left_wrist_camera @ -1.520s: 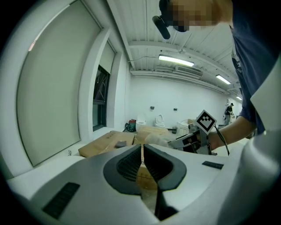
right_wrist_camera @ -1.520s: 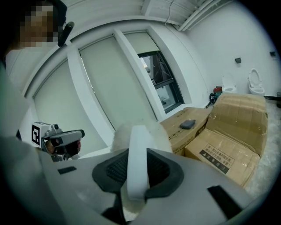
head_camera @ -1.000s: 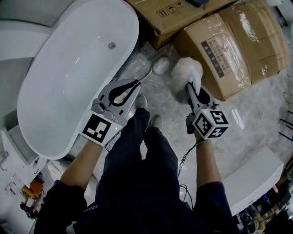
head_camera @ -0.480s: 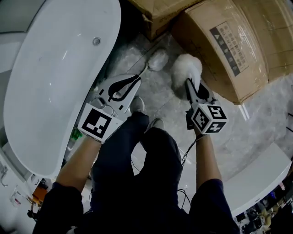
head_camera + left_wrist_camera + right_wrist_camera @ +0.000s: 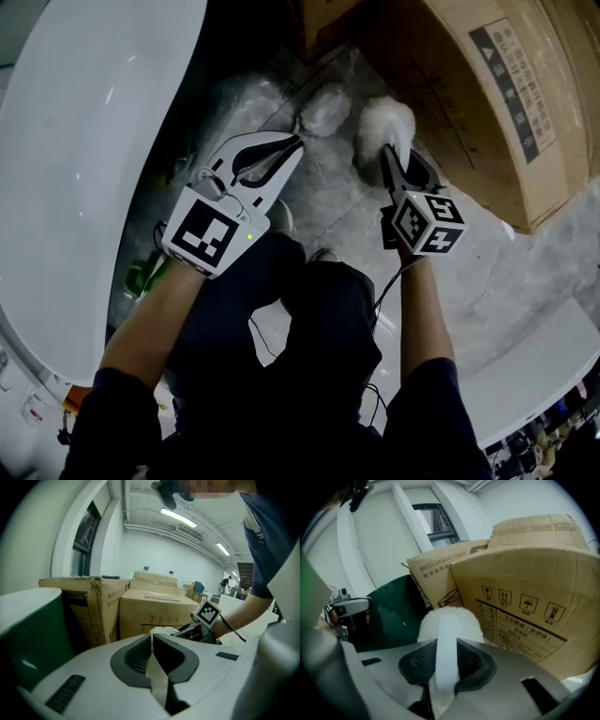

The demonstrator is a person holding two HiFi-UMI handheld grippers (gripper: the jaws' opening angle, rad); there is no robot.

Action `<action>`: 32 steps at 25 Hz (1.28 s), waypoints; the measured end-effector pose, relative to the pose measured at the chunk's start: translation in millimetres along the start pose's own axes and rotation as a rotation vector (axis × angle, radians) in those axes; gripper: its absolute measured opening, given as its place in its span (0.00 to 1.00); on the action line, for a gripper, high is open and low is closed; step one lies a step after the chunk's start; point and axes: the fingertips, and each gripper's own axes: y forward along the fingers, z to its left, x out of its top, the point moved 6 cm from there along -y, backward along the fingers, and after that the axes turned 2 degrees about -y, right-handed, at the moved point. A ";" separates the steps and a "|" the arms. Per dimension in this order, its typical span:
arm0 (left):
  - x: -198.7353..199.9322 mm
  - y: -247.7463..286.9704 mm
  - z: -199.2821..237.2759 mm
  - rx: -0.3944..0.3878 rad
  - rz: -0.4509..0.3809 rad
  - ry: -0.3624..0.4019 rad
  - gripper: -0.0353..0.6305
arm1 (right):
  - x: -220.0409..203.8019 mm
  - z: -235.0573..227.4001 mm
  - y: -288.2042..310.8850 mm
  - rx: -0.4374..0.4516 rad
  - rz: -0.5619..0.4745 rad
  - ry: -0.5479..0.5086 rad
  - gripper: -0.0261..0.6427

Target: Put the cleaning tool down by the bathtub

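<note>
Cleaning tool [image 5: 382,122] clamped in right gripper [image 5: 387,156]

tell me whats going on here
A person stands between a white bathtub and cardboard boxes with a gripper in each hand. The right gripper is shut on the handle of a fluffy white cleaning tool, held low by the floor. The left gripper is shut and empty.

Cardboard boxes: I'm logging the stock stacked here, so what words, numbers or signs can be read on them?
"INTELLIGENT TOILET": rear box, right gripper view.
"INTELLIG", the rest not legible: left box, left gripper view.
"055": front box, below four handling symbols.
Small print around "055": too blurred to read.
Dark label, head view: too small to read.
</note>
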 end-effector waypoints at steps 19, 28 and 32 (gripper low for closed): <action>-78.0 70.3 12.8 -0.005 0.038 0.039 0.11 | -130.4 -71.0 123.6 -0.054 0.104 0.080 0.17; -90.4 87.1 13.7 -0.049 0.079 0.086 0.11 | -161.7 -90.8 158.5 -0.089 0.148 0.076 0.17; -92.5 92.4 15.4 -0.055 0.091 0.107 0.11 | -173.2 -95.2 172.9 -0.122 0.177 0.056 0.17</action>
